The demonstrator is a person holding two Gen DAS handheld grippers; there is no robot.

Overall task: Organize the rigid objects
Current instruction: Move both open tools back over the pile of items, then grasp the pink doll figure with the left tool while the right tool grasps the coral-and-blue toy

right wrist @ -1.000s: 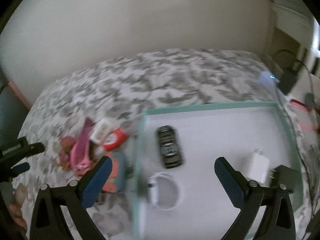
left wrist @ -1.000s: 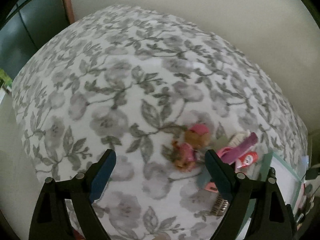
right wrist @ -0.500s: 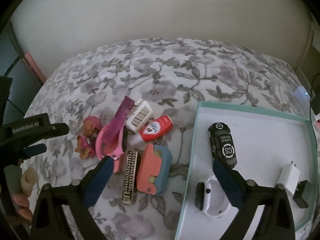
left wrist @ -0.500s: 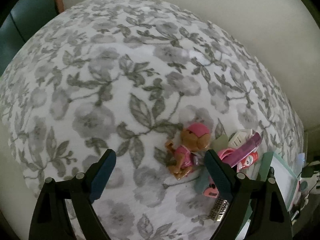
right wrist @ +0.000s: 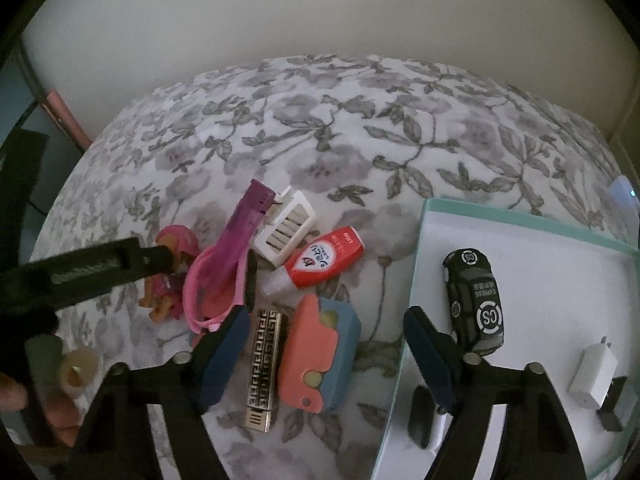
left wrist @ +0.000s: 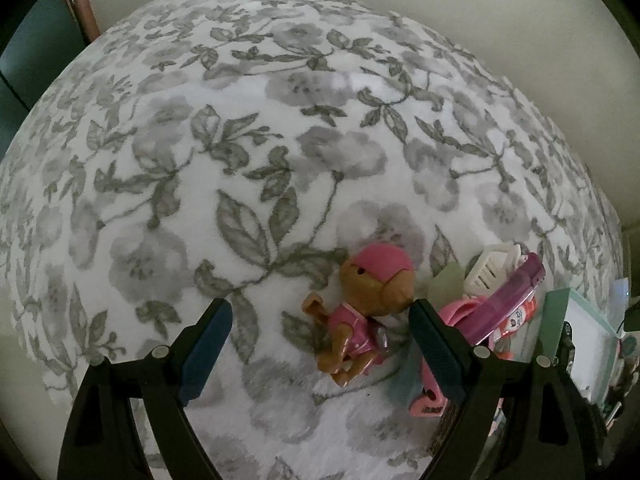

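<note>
A brown toy dog in pink [left wrist: 368, 308] lies on the flowered bedspread. It sits between the fingers of my left gripper [left wrist: 320, 346], close to the right finger; the jaws stand open and apart from it. My right gripper [right wrist: 326, 354] hangs over a gold patterned case [right wrist: 265, 364] and a pink-and-blue block [right wrist: 320, 354]. Its jaws are closing, both things lie between them, and the pads touch neither. Behind these lie a red tube [right wrist: 326, 258], a white clip [right wrist: 286, 232], a purple comb [right wrist: 246, 232] and a pink band [right wrist: 212, 292].
A teal-rimmed white tray [right wrist: 424, 240] at the right holds a black toy car [right wrist: 474, 300], a white charger [right wrist: 592, 374] and a small black-and-white device [right wrist: 422, 420]. The left gripper's finger [right wrist: 120, 266] reaches in from the left. A person's hand [right wrist: 60, 416] shows low left.
The right view has swung left from above the tray to above the pile, and its jaws have narrowed. The left gripper has come down closer to the toy dog.
</note>
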